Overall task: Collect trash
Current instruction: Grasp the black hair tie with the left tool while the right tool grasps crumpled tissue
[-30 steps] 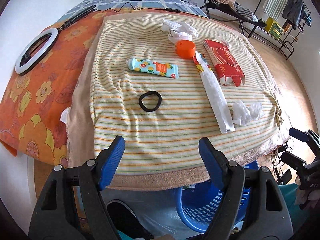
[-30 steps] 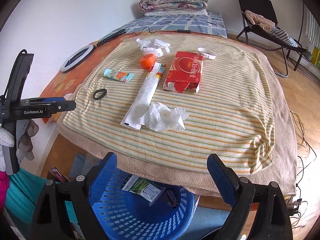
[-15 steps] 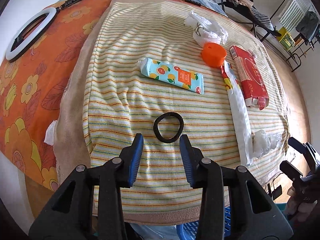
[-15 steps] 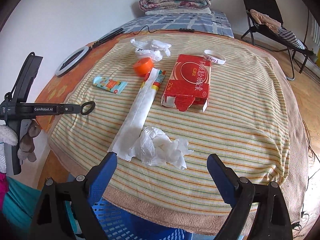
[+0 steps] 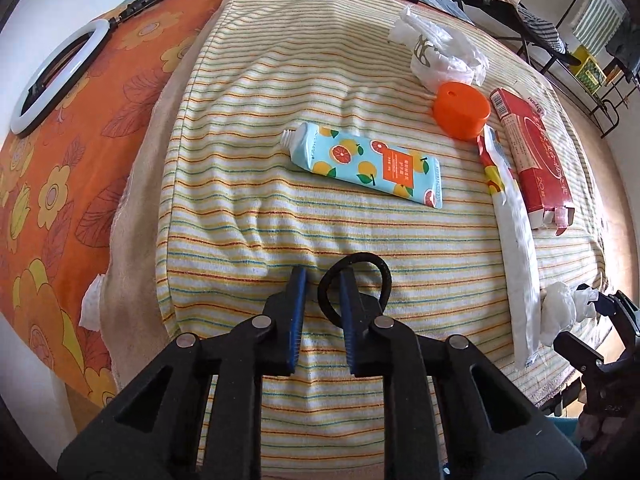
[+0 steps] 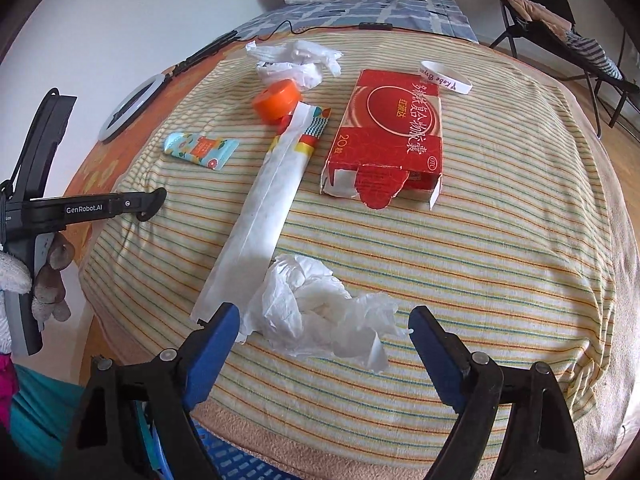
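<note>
Closing in, the left gripper (image 5: 322, 292) has narrowed its fingers from wide apart a second ago to a slim gap straddling the near edge of the black hair tie (image 5: 384, 276) on the striped blanket (image 5: 240, 184), so a pickup looks imminent. Meanwhile the right gripper (image 6: 322, 344), fingers spread, has advanced to bracket the crumpled tissue (image 6: 316, 308) above the blue basket (image 6: 236, 464).

On the blanket (image 6: 500, 240), the tissue (image 6: 316, 312) lies at lower centre, the wrapper (image 6: 264, 208) up-left of it, the box (image 6: 392, 136) upper right, the tube (image 6: 200, 148) far left, the cap (image 6: 276, 100) above.
</note>
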`<control>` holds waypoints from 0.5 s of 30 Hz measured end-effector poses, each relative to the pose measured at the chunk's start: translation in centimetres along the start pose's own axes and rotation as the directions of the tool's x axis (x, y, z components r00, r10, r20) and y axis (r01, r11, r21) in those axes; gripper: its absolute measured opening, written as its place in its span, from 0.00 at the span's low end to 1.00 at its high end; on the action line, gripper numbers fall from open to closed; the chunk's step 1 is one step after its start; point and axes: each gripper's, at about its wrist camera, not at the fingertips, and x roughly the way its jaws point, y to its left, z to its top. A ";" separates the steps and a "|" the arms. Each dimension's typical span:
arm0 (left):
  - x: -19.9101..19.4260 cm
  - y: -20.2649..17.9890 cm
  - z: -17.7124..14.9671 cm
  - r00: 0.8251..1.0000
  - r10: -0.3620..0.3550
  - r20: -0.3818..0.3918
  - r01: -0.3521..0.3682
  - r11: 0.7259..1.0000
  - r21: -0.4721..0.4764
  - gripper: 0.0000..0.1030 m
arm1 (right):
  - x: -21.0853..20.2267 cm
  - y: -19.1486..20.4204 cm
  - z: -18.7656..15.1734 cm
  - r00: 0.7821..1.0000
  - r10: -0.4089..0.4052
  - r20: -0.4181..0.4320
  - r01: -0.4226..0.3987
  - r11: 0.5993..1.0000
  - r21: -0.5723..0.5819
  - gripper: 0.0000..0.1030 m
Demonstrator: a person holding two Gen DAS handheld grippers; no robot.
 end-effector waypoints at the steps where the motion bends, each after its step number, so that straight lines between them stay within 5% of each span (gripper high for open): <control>1: 0.0 0.0 0.0 1.000 0.000 0.002 0.000 1.000 0.003 0.09 | 0.2 0.0 0.0 1.000 0.003 -0.005 -0.003 1.000 -0.004 0.83; 4: -0.2 -0.3 0.1 1.000 0.011 0.010 -0.011 1.000 0.017 0.06 | 0.6 0.2 -0.2 1.000 0.009 -0.019 -0.009 1.000 -0.011 0.82; 11: -0.8 -0.7 0.0 0.999 0.016 0.033 -0.017 0.999 0.030 0.05 | 0.5 0.0 -0.3 0.999 0.034 -0.025 -0.034 0.999 -0.019 0.40; 15: -1.8 -0.9 -0.1 0.998 0.017 0.055 -0.019 0.999 0.041 0.05 | 0.2 -0.3 -0.4 0.999 0.051 -0.016 -0.051 0.999 -0.004 0.35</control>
